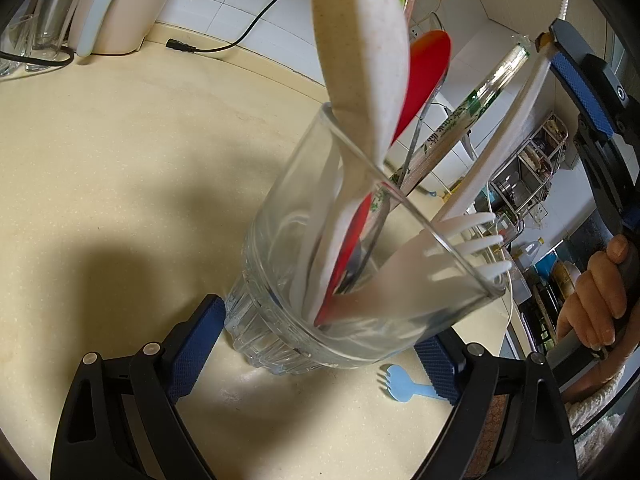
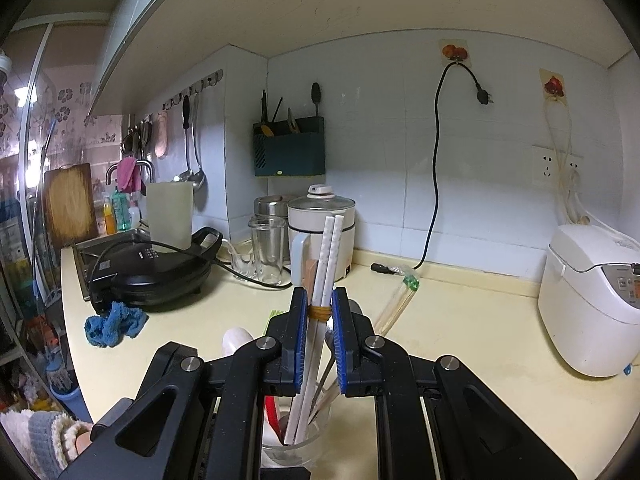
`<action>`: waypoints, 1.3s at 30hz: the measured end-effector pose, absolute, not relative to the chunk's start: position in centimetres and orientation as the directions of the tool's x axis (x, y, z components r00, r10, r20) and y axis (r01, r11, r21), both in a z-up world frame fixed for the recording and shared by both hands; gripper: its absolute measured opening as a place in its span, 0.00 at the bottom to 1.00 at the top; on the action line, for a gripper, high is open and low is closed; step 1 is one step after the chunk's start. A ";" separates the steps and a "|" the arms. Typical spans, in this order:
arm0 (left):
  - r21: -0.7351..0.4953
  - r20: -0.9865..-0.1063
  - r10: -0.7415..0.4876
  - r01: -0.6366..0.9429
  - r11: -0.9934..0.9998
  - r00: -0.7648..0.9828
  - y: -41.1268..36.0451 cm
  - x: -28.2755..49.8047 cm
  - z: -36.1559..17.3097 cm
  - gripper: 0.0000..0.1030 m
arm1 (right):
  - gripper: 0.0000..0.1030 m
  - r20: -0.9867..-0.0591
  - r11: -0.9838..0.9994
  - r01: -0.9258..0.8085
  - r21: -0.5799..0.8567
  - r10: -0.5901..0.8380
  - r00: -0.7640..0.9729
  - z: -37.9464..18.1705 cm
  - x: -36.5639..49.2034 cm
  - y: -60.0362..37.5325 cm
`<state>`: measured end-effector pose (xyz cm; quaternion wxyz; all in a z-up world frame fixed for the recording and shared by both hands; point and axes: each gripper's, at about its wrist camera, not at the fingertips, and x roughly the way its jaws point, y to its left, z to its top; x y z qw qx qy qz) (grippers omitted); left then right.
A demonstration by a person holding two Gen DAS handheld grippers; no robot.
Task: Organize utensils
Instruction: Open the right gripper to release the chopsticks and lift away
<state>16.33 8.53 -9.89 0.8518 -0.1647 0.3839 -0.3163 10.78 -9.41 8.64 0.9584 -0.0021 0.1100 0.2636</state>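
Note:
A clear glass (image 1: 280,320) stands on the cream counter with my left gripper (image 1: 316,348) shut on its base, one blue pad on each side. In it are a beige spoon (image 1: 360,40), a red spoon (image 1: 428,68), a white fork (image 1: 460,240) and sleeved chopsticks (image 1: 480,96). My right gripper (image 2: 320,300) is shut on a pair of white chopsticks (image 2: 330,256) bound with a rubber band. Their lower ends reach down into the glass (image 2: 296,444). The left wrist view shows the right gripper (image 1: 550,46) at the upper right. A small blue fork (image 1: 404,388) lies on the counter beside the glass.
A white rice cooker (image 2: 592,300) stands at the right, a black griddle (image 2: 156,272) and a blue cloth (image 2: 114,326) at the left. Empty glasses (image 2: 268,252) and a white pot (image 2: 320,232) stand at the back wall. A person's hand (image 1: 592,300) grips the right handle.

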 end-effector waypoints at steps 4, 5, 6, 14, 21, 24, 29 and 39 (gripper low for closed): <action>-0.523 -0.550 -0.665 0.412 0.746 0.505 8.5 16.3 -9.9 0.89 | 0.12 -0.224 0.852 -0.521 0.049 0.518 0.826 8.6 10.8 -9.1; -0.523 -0.550 -0.665 0.413 0.746 0.505 8.5 16.3 -9.9 0.89 | 0.12 -0.233 0.848 -0.528 0.046 0.523 0.820 8.5 10.9 -8.9; -0.523 -0.550 -0.665 0.413 0.746 0.505 8.5 16.3 -9.9 0.89 | 0.12 -0.242 0.845 -0.533 0.044 0.527 0.815 8.3 11.0 -8.8; -0.523 -0.550 -0.665 0.412 0.746 0.505 8.5 16.3 -9.9 0.89 | 0.17 -0.275 0.840 -0.540 0.049 0.531 0.801 7.4 11.4 -7.8; -0.524 -0.550 -0.665 0.412 0.746 0.505 8.5 16.3 -9.8 0.89 | 0.22 -0.268 0.864 -0.496 0.085 0.499 0.824 7.6 11.8 -8.9; -0.523 -0.550 -0.665 0.412 0.746 0.505 8.5 16.4 -9.8 0.89 | 0.22 -0.250 0.874 -0.474 0.104 0.484 0.839 7.9 11.7 -9.8; -0.524 -0.550 -0.665 0.412 0.746 0.505 8.5 16.4 -9.9 0.89 | 0.22 -0.215 0.883 -0.448 0.138 0.468 0.857 8.7 11.1 -11.9; -0.524 -0.550 -0.665 0.412 0.746 0.505 8.6 16.4 -9.8 0.89 | 0.22 -0.302 0.898 -0.364 0.247 0.429 0.851 5.6 11.5 -17.6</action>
